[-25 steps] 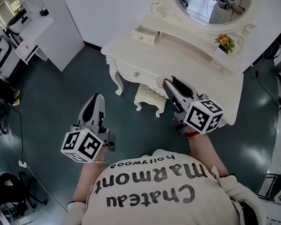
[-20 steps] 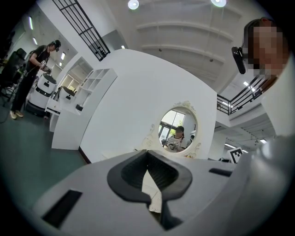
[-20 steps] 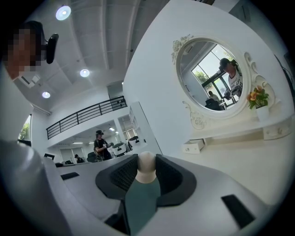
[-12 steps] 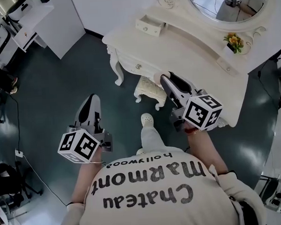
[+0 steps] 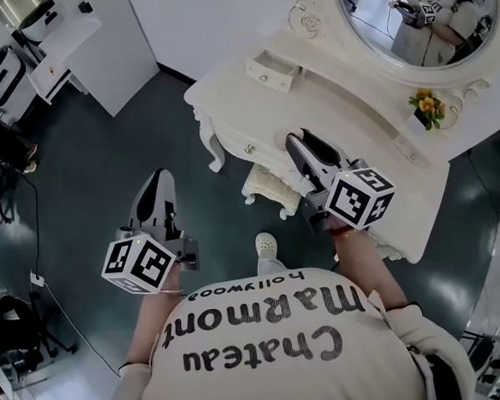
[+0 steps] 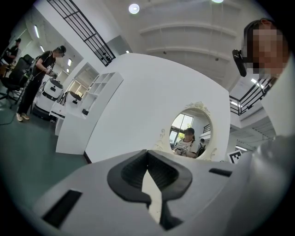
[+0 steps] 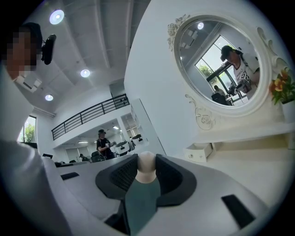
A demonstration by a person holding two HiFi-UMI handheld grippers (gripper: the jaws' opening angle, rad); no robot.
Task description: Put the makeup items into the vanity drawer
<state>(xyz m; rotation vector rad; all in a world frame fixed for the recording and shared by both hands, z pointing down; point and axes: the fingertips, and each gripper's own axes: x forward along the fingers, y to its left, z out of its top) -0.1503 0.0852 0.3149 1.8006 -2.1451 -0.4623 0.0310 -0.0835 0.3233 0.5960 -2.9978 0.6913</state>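
Right gripper (image 5: 295, 144) clamped on beige rounded makeup item (image 7: 147, 166); left gripper (image 5: 159, 181) jaws together, empty; vanity (image 5: 354, 114) at 1 o'clock; its small drawer (image 5: 273, 71) open, 12 o'clock.

We find the vanity top (image 5: 245, 103) bare from its front edge back to the small drawer (image 5: 270, 71), which stands open. The oval mirror (image 5: 408, 19) closes off the back, and a flower pot (image 5: 429, 109) crowds the right end. A stool (image 5: 270, 185) sits under the vanity. To the left, the green floor (image 5: 82, 179) is open as far as the white cabinet (image 5: 120, 39).
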